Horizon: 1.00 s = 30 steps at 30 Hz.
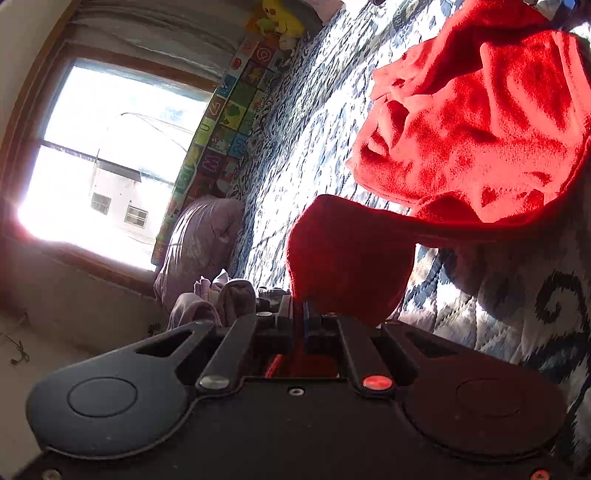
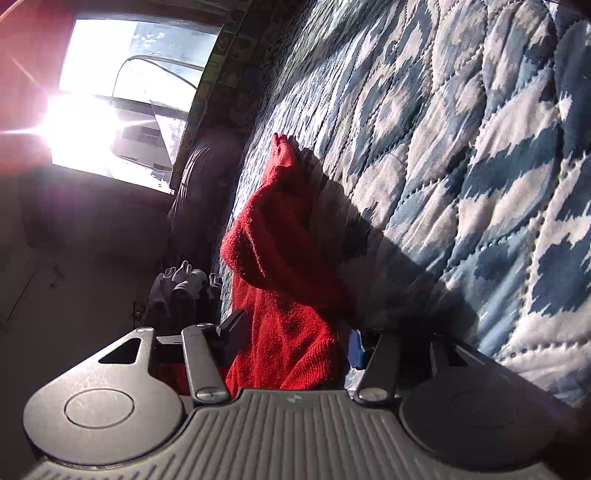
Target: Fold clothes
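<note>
I have the red garment (image 1: 461,122) lifted above the quilted bed (image 2: 461,155), left gripper (image 1: 298,314) and right gripper (image 2: 288,332) fingers each pinching an edge; I'd keep it taut and lower evenly.

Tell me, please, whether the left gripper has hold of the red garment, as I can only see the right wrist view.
Observer: Yes. The left gripper has its jaws together on a fold of the red garment.
Operator: Thank you. Is the rest of the cloth spread flat?
Observer: No. It bunches in loose, wrinkled folds over the quilt, brightly sunlit.
Operator: Is anything at the far end of the bed?
Observer: A yellow plush toy sits there, at the end of a colourful picture panel.
</note>
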Each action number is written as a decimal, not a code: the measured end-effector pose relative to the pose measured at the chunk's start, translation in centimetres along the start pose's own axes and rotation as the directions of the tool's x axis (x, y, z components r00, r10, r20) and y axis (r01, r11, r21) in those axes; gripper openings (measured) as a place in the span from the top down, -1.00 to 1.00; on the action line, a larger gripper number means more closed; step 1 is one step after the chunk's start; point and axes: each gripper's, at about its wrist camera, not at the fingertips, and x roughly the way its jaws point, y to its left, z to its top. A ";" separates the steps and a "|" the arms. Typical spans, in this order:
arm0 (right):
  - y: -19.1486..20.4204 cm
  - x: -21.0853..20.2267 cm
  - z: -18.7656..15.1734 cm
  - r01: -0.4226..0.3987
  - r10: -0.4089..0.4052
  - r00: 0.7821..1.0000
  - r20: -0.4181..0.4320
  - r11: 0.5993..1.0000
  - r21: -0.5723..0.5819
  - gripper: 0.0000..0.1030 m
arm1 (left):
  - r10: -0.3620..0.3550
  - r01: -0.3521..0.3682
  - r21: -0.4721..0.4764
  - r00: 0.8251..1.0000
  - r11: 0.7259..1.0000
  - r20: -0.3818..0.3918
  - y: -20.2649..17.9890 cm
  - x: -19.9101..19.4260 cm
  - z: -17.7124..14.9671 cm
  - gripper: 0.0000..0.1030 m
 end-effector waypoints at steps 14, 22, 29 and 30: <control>-0.2 -0.4 -0.3 -0.002 0.002 1.000 -0.001 1.000 -0.009 -0.05 | -0.296 0.093 -0.528 0.902 0.844 -0.314 2.7 3.3 -11.0 0.67; 0.0 -0.4 -0.5 0.003 -0.002 1.000 0.004 1.000 -0.026 -0.04 | -0.547 -0.134 -0.889 0.825 -0.437 0.145 7.8 6.9 -17.8 0.15; 0.1 -0.2 -0.6 0.007 -0.007 1.000 0.006 0.999 -0.045 -0.04 | -0.597 -0.336 -0.704 0.787 -0.626 0.156 5.1 10.7 -17.8 0.14; 0.1 -0.2 -0.6 0.007 -0.006 1.000 0.006 0.999 -0.047 -0.04 | -0.607 -0.347 -0.708 0.781 -0.615 0.144 5.1 11.4 -17.7 0.22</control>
